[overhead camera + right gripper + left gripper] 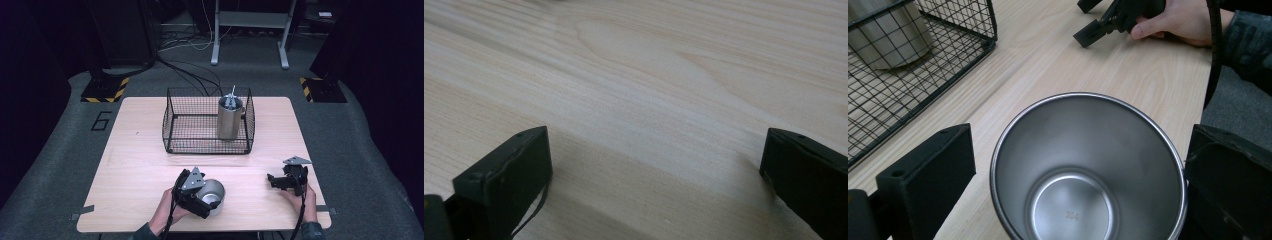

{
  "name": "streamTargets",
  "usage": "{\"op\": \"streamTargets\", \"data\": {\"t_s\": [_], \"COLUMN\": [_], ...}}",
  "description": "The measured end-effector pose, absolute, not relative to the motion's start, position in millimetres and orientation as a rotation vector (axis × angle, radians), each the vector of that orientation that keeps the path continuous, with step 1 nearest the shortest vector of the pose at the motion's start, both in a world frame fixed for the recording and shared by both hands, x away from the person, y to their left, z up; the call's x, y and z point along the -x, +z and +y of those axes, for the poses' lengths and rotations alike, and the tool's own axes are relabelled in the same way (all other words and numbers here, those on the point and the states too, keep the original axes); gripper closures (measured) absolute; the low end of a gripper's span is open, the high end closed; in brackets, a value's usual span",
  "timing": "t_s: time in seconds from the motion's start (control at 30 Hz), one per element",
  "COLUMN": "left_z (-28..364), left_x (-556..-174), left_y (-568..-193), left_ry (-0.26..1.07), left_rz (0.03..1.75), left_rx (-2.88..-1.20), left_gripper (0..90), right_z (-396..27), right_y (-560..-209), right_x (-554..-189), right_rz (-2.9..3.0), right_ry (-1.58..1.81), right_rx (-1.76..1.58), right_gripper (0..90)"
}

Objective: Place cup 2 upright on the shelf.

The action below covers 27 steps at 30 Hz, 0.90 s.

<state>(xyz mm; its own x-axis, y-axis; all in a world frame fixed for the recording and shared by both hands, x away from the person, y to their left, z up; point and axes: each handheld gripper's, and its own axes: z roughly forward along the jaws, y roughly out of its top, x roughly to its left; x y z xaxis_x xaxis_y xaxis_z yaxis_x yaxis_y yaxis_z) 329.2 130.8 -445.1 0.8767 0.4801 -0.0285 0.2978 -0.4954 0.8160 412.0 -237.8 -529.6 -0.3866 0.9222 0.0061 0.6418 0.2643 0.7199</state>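
Note:
An empty steel cup point(216, 192) point(1088, 165) sits near the table's front edge, left of centre, its mouth facing my left gripper's camera. My left gripper point(204, 196) point(1080, 170) is open with its jaws on either side of the cup. The right jaw is at the rim and the left jaw stands clear of it. My right gripper point(274, 181) point(656, 170) rests open on bare wood at the front right with nothing between its jaws. It appears too in the left gripper view as the right gripper point(1098, 27), held by a hand point(1173, 20).
A black wire basket point(207, 150) point(923, 75) stands at the table's middle back. Inside it, at the right, is a tall steel cylinder point(229, 120) point(888, 35) with utensils sticking out. Bare wooden table point(140, 165) lies between basket and grippers.

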Motion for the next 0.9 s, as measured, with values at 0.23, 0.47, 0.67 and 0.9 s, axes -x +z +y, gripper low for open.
{"op": "streamTargets", "data": {"t_s": [0.23, 0.47, 0.67, 0.9], "left_z": [125.1, 121.2, 120.1, 120.1], "left_x": [-329.1, -329.7, -327.9, -327.8], "left_y": [-450.8, -457.2, -458.2, -458.2], "left_ry": [0.241, 0.241, 0.278, 0.290], "left_rz": [0.553, 0.553, 0.567, 0.554], "left_rx": [-2.142, -2.165, -2.178, -2.190], "left_gripper": [0.2, 0.5, 5.1, 5.9], "right_z": [-237.8, -237.8, -237.9, -237.8], "right_y": [-529.6, -529.7, -529.6, -529.6], "right_x": [-412.0, -412.0, -411.9, -411.9], "right_rz": [2.124, 2.124, 2.125, 2.124], "right_ry": [0.908, 0.909, 0.908, 0.908], "right_rx": [-1.417, -1.416, -1.416, -1.417], "right_gripper": [0.0, 0.0, 0.0, 0.0]}}
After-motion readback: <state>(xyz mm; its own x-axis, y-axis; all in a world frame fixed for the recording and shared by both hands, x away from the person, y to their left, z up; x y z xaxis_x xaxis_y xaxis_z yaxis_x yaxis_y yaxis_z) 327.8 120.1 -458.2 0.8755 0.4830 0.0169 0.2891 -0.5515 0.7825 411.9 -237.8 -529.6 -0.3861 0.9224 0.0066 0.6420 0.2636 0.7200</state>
